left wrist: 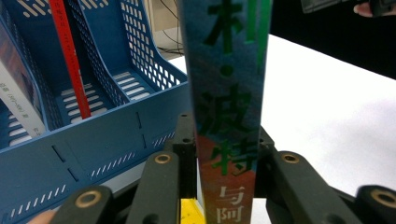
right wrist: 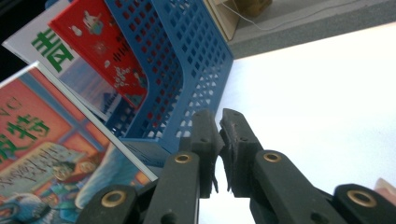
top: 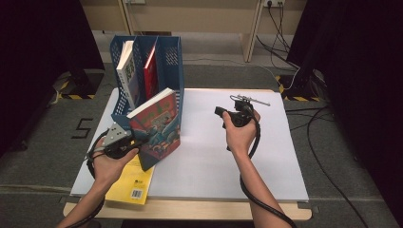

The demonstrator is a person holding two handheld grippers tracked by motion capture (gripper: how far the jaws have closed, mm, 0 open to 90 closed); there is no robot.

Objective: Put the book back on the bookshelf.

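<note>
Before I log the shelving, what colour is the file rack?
Blue, with perforated walls: the file rack shows best in the high view.

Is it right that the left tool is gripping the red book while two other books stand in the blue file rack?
Not quite. The left tool grips the colourful illustrated book, not the red book, as the left gripper view shows. Two books do stand in the blue file rack.
</note>
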